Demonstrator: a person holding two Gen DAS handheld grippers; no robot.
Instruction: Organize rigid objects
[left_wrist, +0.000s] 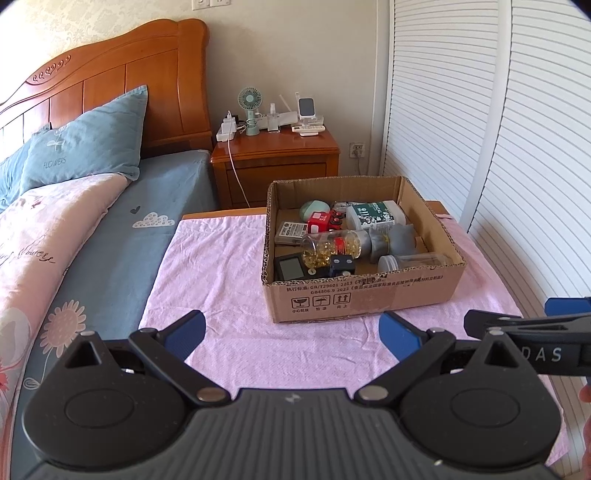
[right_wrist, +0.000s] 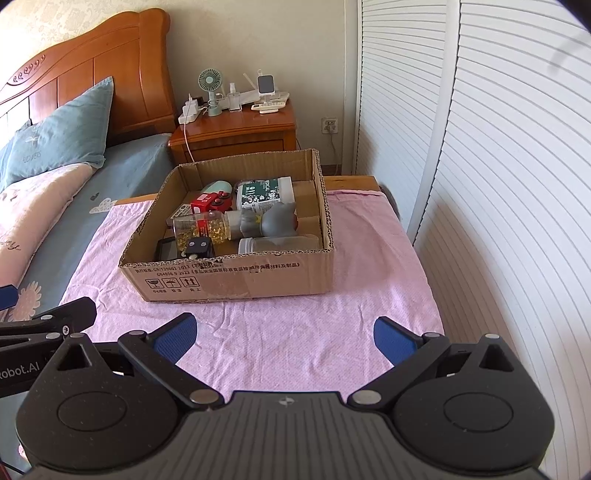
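Note:
An open cardboard box (left_wrist: 369, 299) (right_wrist: 236, 280) stands on a pink cloth (left_wrist: 221, 266) (right_wrist: 332, 325) over a small table. Inside lie several rigid objects: a clear bottle of yellow capsules (left_wrist: 328, 245) (right_wrist: 201, 229), a white-and-green jar (left_wrist: 373, 214) (right_wrist: 264, 194), a red toy (left_wrist: 319, 220) (right_wrist: 208, 201), a grey piece (left_wrist: 400, 240) (right_wrist: 279, 221), a clear jar (left_wrist: 413, 262) (right_wrist: 277, 243), a black cube (left_wrist: 341, 265) (right_wrist: 197, 248). My left gripper (left_wrist: 291, 328) is open and empty, in front of the box. My right gripper (right_wrist: 284, 332) is open and empty, also in front of it.
A bed with blue pillow (left_wrist: 85, 144) and floral quilt (left_wrist: 37, 258) lies left. A wooden nightstand (left_wrist: 275, 162) (right_wrist: 236, 133) with fan and chargers stands behind the box. White louvred doors (left_wrist: 517, 147) (right_wrist: 498, 184) run along the right.

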